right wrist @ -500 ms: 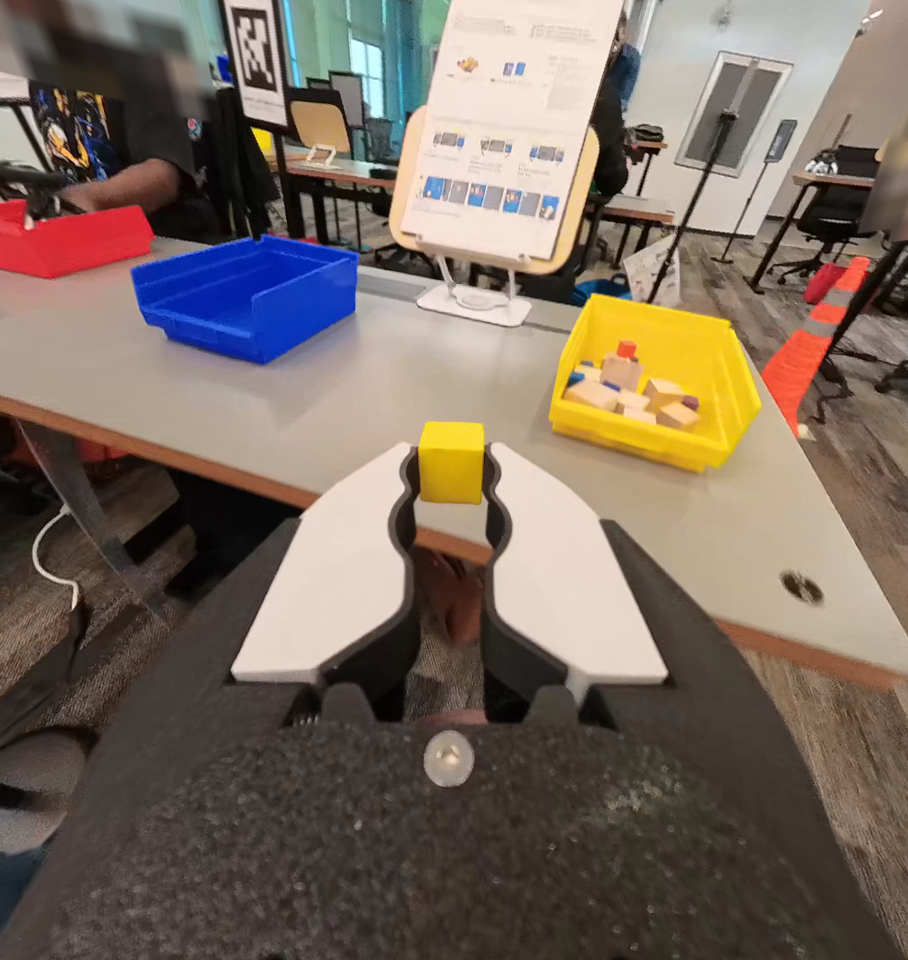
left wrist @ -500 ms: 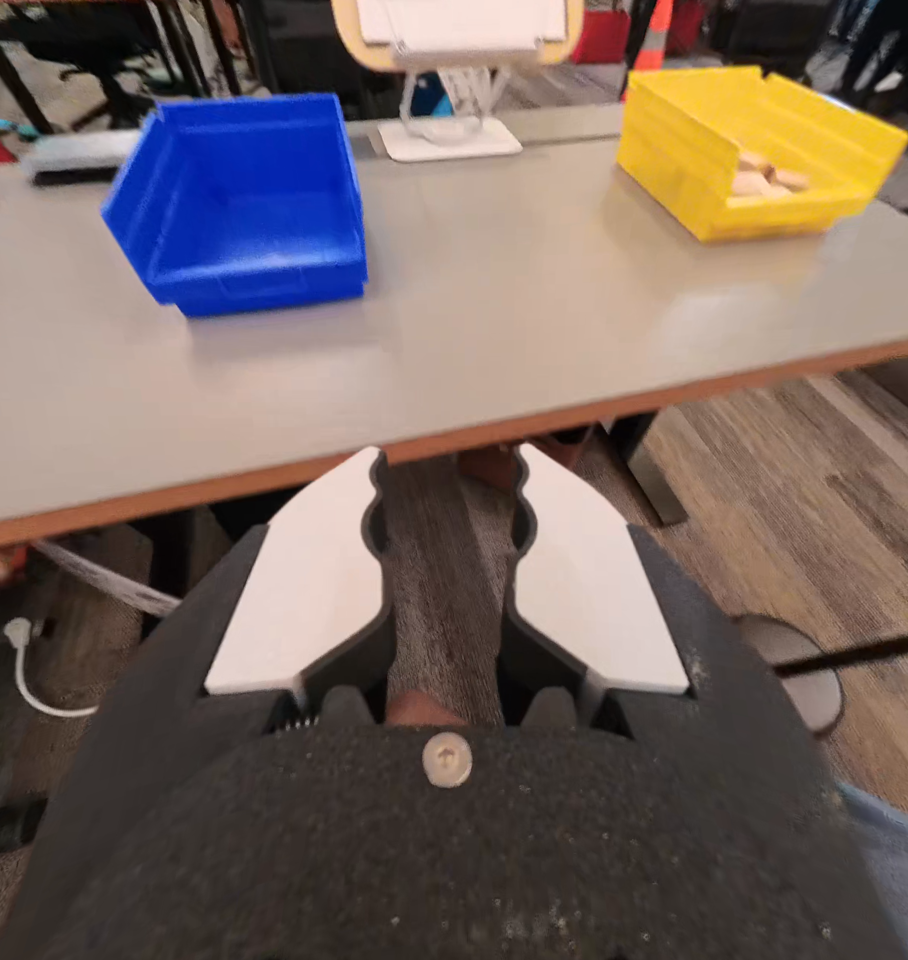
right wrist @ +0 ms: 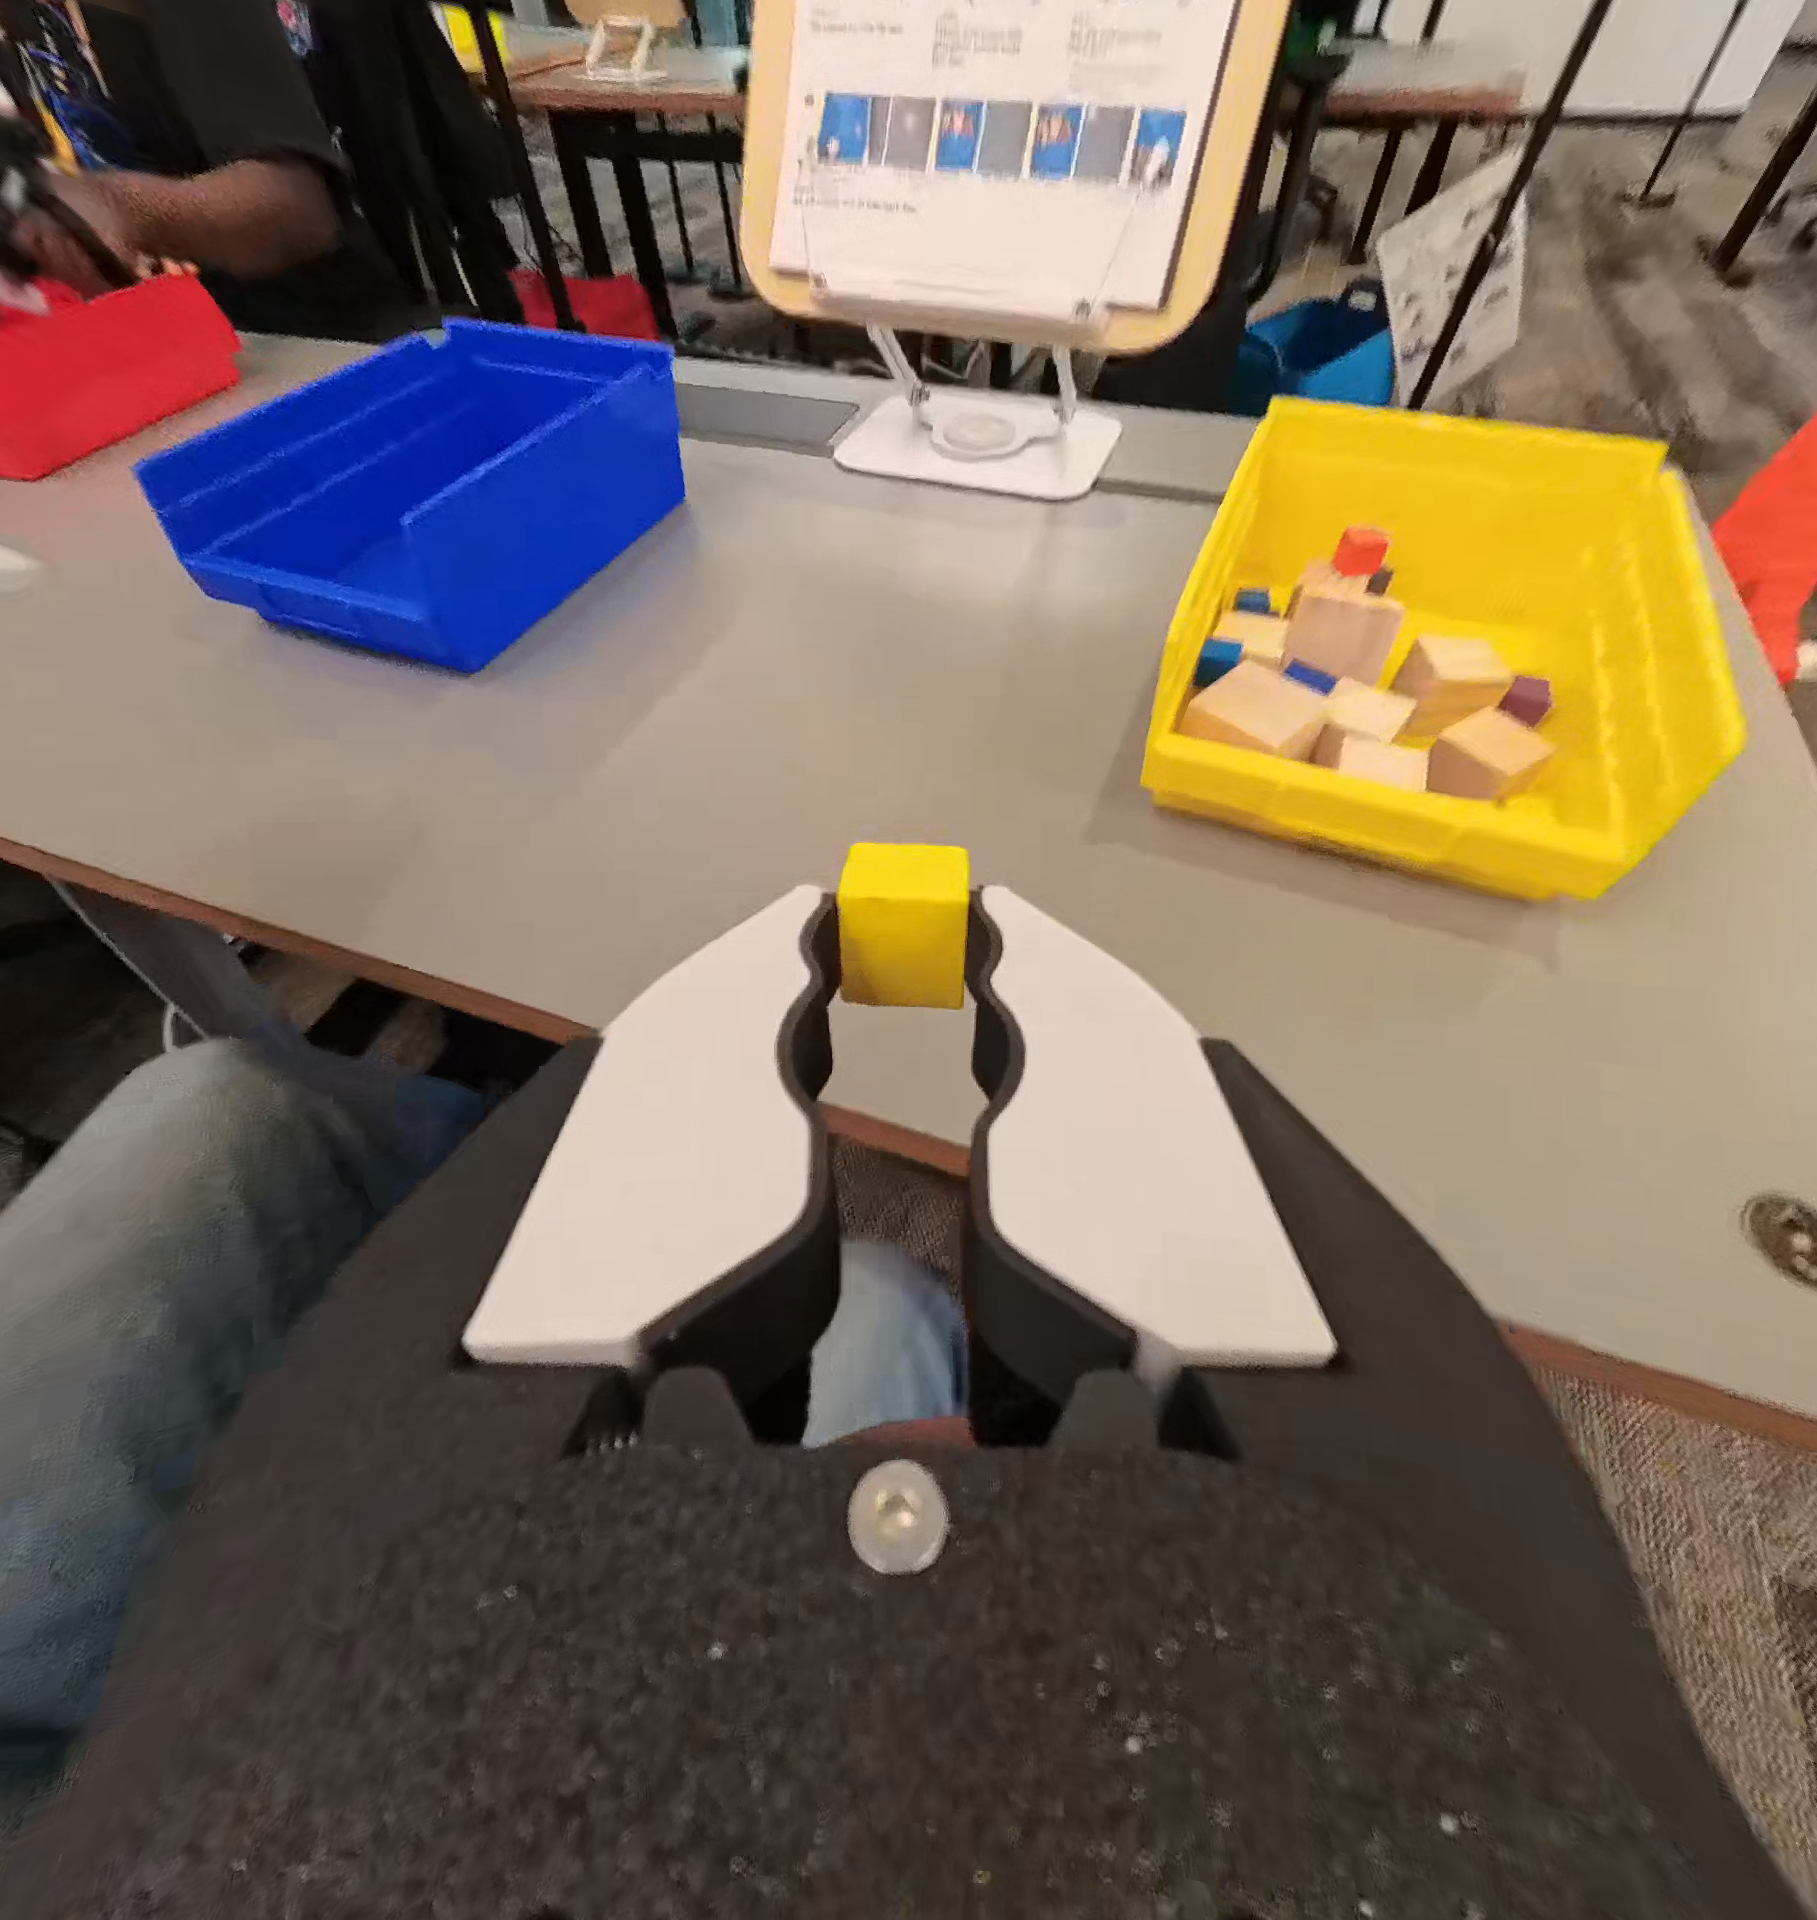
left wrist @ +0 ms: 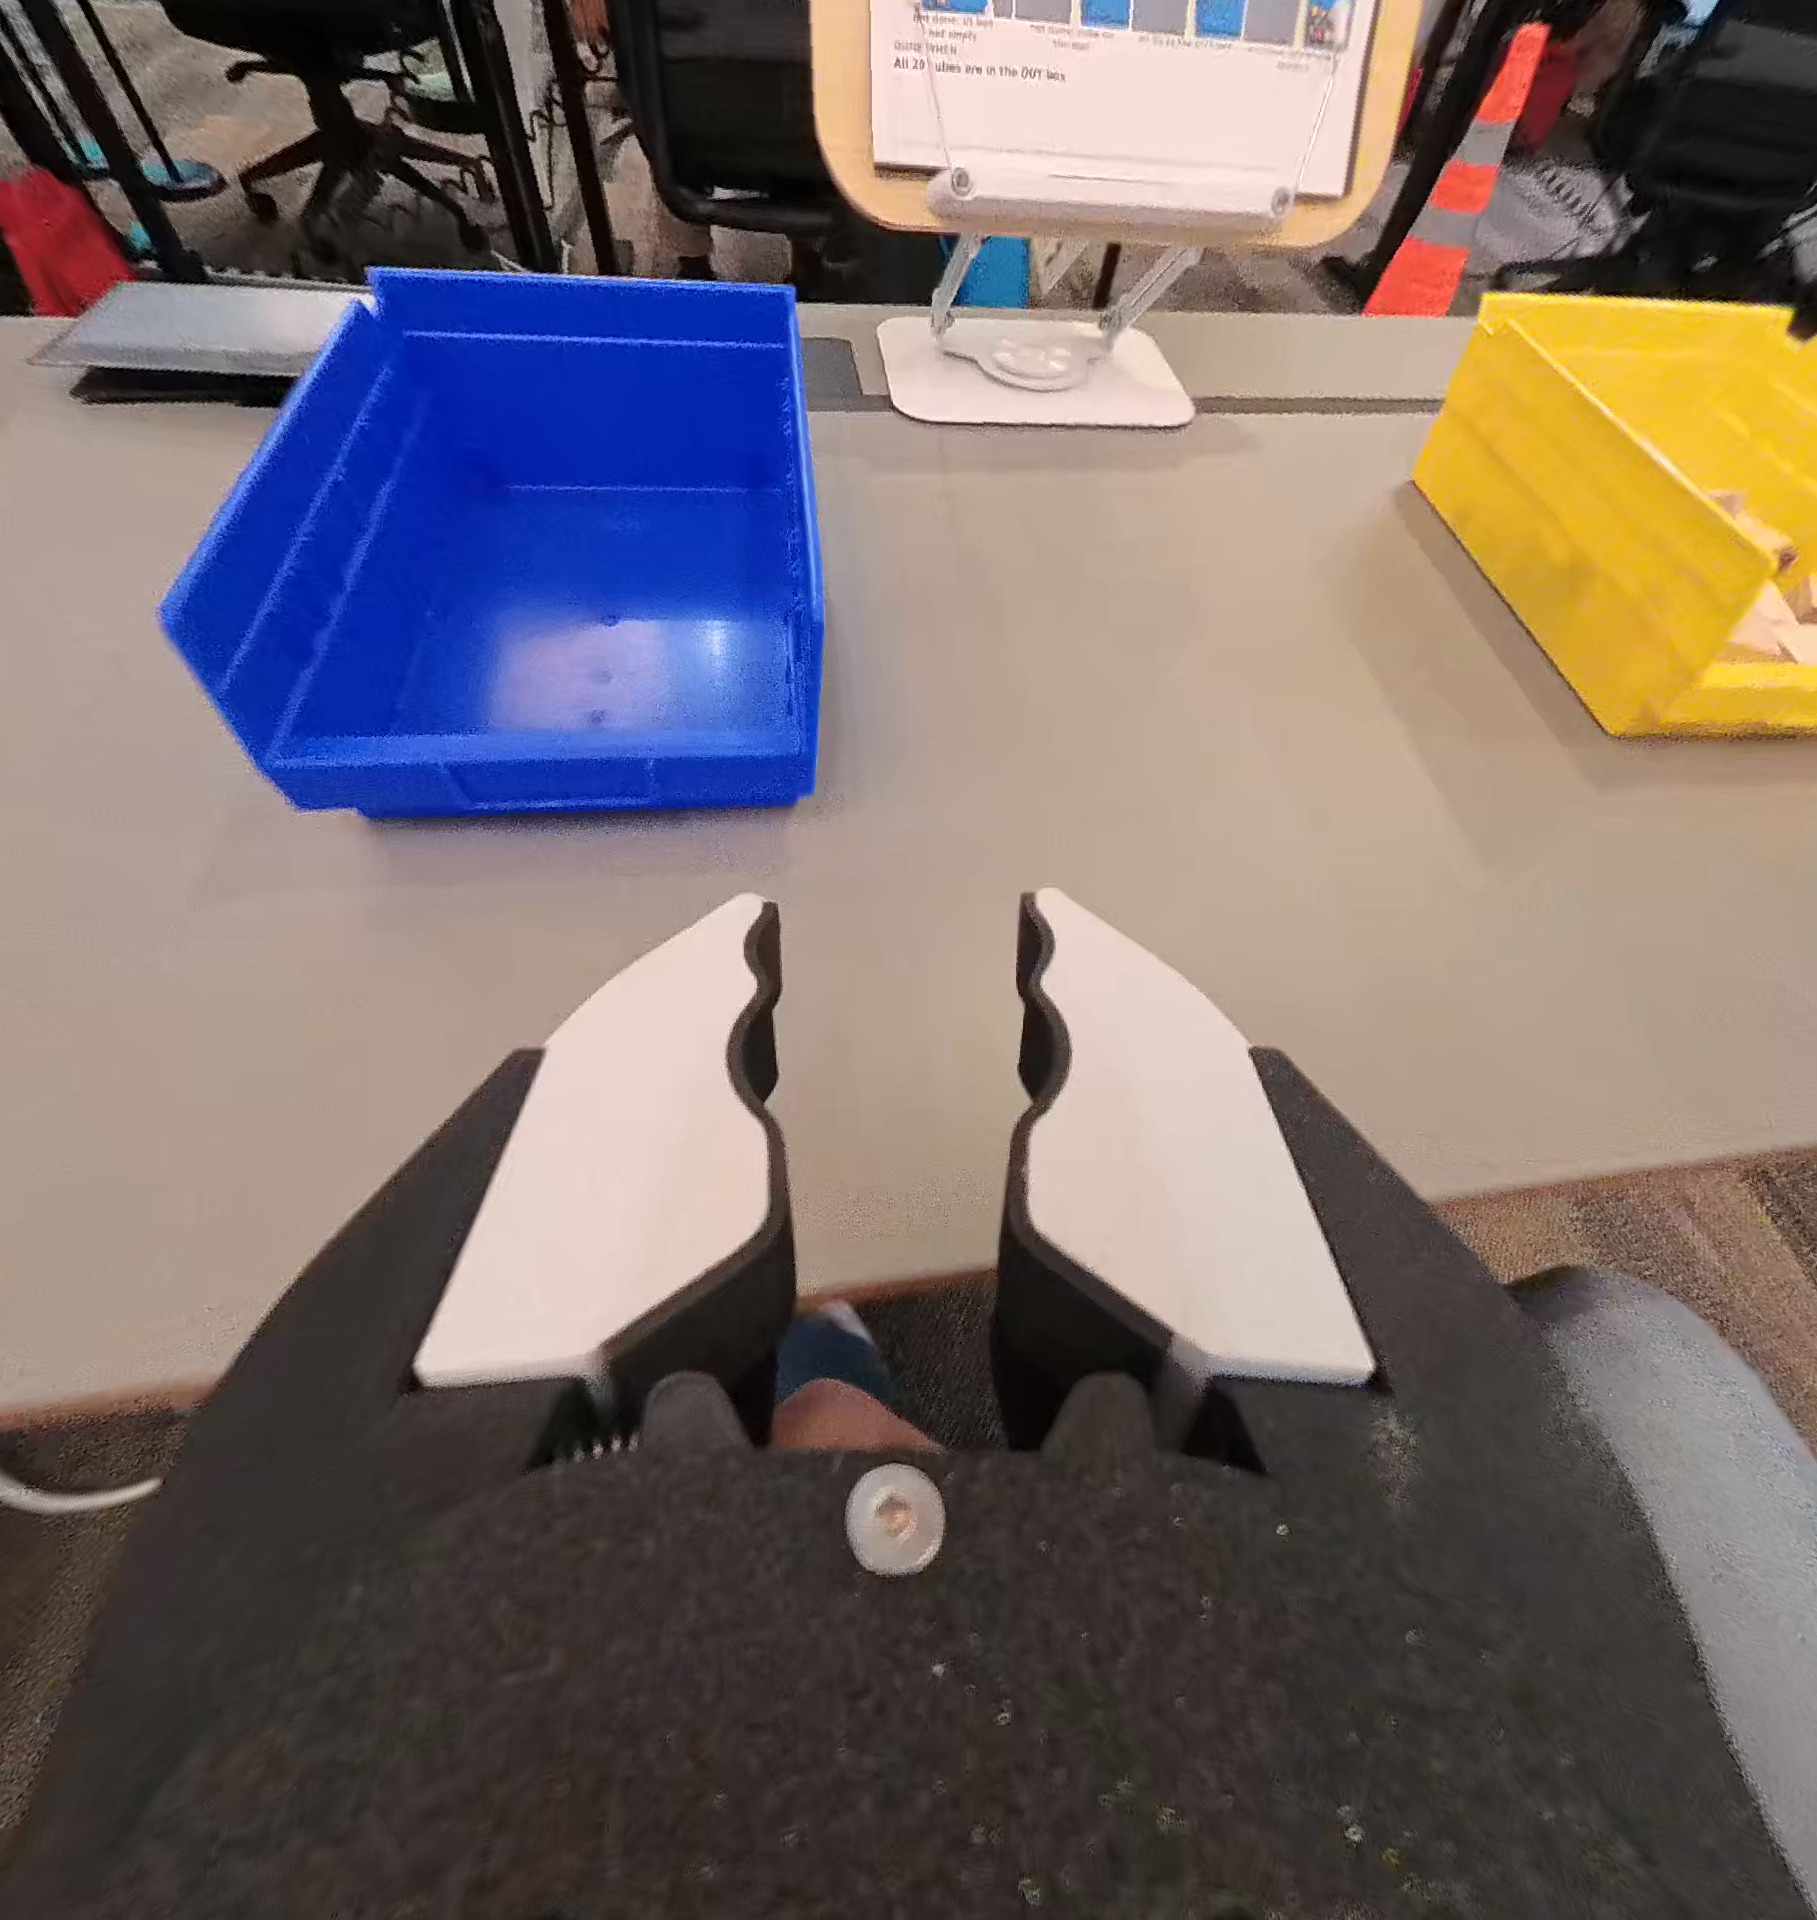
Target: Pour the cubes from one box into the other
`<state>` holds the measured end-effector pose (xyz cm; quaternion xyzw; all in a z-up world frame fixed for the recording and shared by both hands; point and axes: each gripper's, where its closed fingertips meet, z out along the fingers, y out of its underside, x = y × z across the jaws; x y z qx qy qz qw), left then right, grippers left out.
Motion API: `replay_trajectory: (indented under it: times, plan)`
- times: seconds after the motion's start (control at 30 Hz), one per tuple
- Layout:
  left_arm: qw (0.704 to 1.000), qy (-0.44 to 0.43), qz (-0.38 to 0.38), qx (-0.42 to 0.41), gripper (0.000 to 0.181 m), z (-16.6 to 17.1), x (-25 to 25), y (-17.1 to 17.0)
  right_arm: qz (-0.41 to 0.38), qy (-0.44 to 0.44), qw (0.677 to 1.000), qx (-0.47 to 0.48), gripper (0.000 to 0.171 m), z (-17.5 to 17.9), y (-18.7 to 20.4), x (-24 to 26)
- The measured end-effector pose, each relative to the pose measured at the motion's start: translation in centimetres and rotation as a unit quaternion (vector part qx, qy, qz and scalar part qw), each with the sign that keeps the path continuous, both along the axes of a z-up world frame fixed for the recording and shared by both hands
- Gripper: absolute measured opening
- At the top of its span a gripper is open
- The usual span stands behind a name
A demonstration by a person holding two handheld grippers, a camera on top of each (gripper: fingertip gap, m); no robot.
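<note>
Two boxes sit well apart on the grey table (right wrist: 883, 675), and the width of that gap looks like the chief hazard: carrying the loaded box across it invites a tilt and a spill of cubes onto the tabletop or over its near edge. At the left, the blue box (left wrist: 530, 540) stands empty, its low front lip facing the person. The left gripper (left wrist: 896, 997) hangs above the near part of the table just right of that box, fingers spread with nothing between them. If it grips only one thin wall of a box, the box could twist or slip as it is lifted. Next along, the right gripper (right wrist: 904, 935) pinches a small yellow cube (right wrist: 902, 925) at its fingertips; occupied that way, it cannot help steady a box, and a loosened pinch would drop the cube near the table edge. At the far right, the yellow box (right wrist: 1444, 665) holds a loose heap of pale wooden cubes (right wrist: 1351, 707) with a few small red, blue and purple ones, piled toward its low front, so they would likely tumble out quickly once tipped.
</note>
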<state>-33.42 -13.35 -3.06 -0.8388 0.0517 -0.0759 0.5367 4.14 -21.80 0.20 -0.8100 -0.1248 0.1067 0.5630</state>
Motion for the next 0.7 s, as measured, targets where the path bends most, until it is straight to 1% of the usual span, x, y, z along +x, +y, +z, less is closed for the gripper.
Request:
replay_trajectory:
  times: [0.07, 0.1, 0.17, 0.27, 0.3, 0.37, 0.43, 0.53, 0.6, 0.7]
  plan:
    - [1.0, -0.014, -0.004, -0.009, 0.044, -1.7, -0.3, 3.2, -0.017, 0.021, 1.0, -0.016, 0.022, -2.0, 0.0, -0.5]
    - [1.0, -0.021, -0.004, -0.017, 0.044, -2.5, -0.6, 4.5, -0.029, 0.048, 0.998, -0.025, 0.022, -3.1, -0.1, -0.8]
    - [0.999, -0.041, -0.007, -0.034, 0.046, -3.9, -1.0, 6.5, -0.066, 0.091, 0.994, -0.014, 0.022, -4.7, 0.5, -0.8]
    - [0.997, -0.061, 0.002, -0.038, 0.045, -5.0, -1.7, 8.8, -0.103, 0.109, 0.989, 0.005, 0.022, -6.4, 3.9, -0.2]
    - [0.998, -0.054, -0.002, -0.039, 0.045, -5.1, -1.7, 9.4, -0.105, 0.105, 0.989, 0.012, 0.022, -6.5, 5.5, 0.2]
    - [0.999, -0.008, 0.002, -0.039, 0.048, -5.0, -2.4, 10.6, -0.106, 0.079, 0.991, 0.016, 0.022, -6.5, 8.8, 1.3]
    - [0.999, 0.021, 0.027, -0.026, 0.048, -4.6, -3.8, 11.5, -0.106, 0.054, 0.993, 0.02, 0.022, -6.5, 11.7, 2.8]
    - [0.998, -0.006, 0.058, -0.009, 0.046, -4.2, -5.5, 11.9, -0.122, 0.033, 0.992, 0.019, 0.022, -7.1, 15.2, 5.6]
    - [0.997, -0.021, 0.071, -0.011, 0.046, -4.9, -6.5, 11.8, -0.121, 0.051, 0.991, 0.021, 0.022, -6.6, 17.0, 6.7]
    - [0.995, -0.037, 0.09, -0.019, 0.046, -6.1, -8.0, 11.8, -0.132, 0.024, 0.99, 0.03, 0.022, -5.0, 19.0, 8.1]
